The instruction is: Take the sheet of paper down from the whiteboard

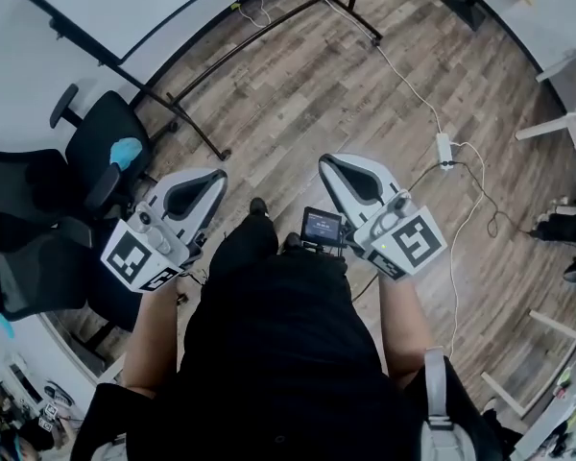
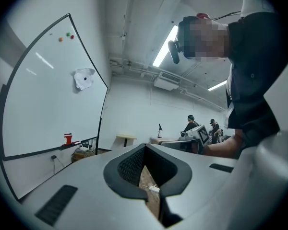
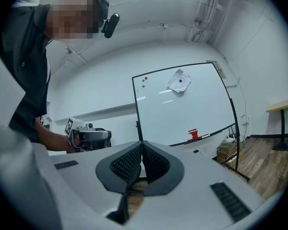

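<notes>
A crumpled white sheet of paper [image 3: 178, 82] hangs high on the whiteboard [image 3: 192, 109], pinned by a dark magnet. The left gripper view shows the same paper [image 2: 84, 78] on the whiteboard [image 2: 43, 99], far off to the left. Small coloured magnets [image 3: 144, 82] sit near the board's upper corner. A red item [image 3: 192, 134] rests on the board's tray. My left gripper [image 2: 145, 146] and right gripper [image 3: 142, 143] both point level, shut and empty, well short of the board. In the head view the left gripper [image 1: 217, 174] and right gripper [image 1: 325, 160] are held in front of the person's body.
Black office chairs [image 1: 38, 229] stand at the left. The whiteboard's stand legs [image 1: 197, 128] spread over the wooden floor. A power strip with cable [image 1: 444, 147] lies to the right. Boxes [image 3: 228, 150] sit by the board's foot. People [image 2: 191, 123] work at desks far behind.
</notes>
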The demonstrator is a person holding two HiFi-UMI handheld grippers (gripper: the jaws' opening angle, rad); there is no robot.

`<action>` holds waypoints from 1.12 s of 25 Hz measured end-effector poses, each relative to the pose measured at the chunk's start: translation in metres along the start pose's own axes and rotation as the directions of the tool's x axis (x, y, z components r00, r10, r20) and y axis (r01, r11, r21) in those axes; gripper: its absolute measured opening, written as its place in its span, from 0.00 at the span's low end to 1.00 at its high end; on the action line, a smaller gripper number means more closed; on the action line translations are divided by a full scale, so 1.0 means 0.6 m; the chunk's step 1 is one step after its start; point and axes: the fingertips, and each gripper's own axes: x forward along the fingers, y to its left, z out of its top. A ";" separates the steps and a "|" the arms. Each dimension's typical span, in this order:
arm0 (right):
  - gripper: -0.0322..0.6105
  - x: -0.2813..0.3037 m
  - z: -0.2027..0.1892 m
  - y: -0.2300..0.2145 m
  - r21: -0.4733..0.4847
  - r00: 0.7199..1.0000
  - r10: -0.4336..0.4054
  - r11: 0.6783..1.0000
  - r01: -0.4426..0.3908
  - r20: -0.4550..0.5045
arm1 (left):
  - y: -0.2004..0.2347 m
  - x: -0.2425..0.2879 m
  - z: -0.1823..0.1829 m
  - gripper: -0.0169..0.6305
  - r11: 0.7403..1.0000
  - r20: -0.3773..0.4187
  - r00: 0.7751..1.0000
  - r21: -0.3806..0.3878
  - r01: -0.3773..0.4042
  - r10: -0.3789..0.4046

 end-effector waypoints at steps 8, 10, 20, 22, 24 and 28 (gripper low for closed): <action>0.08 0.097 0.016 -0.086 -0.025 0.999 -0.025 0.999 0.024 -0.046 | 0.134 0.069 -0.012 0.04 0.999 0.023 1.000 -0.037 0.017 -0.017; 0.08 0.125 0.022 -0.118 -0.027 0.998 -0.031 0.999 0.030 -0.062 | 0.175 0.095 0.000 0.04 0.999 0.035 0.999 -0.029 0.029 -0.028; 0.08 0.295 0.090 -0.235 -0.046 0.996 -0.054 0.998 0.051 -0.072 | 0.372 0.190 0.053 0.04 0.994 0.084 0.991 -0.037 0.105 -0.101; 0.08 0.311 0.098 -0.258 -0.062 0.994 -0.075 0.996 0.071 -0.080 | 0.405 0.210 0.062 0.04 0.991 0.089 0.988 -0.026 0.129 -0.127; 0.08 0.317 0.105 -0.283 -0.070 0.992 -0.104 0.993 0.099 -0.076 | 0.436 0.233 0.064 0.04 0.988 0.094 0.984 -0.020 0.154 -0.151; 0.08 0.303 0.100 -0.340 -0.046 0.979 -0.191 0.981 0.188 -0.072 | 0.477 0.305 0.050 0.04 0.974 0.091 0.972 -0.036 0.222 -0.218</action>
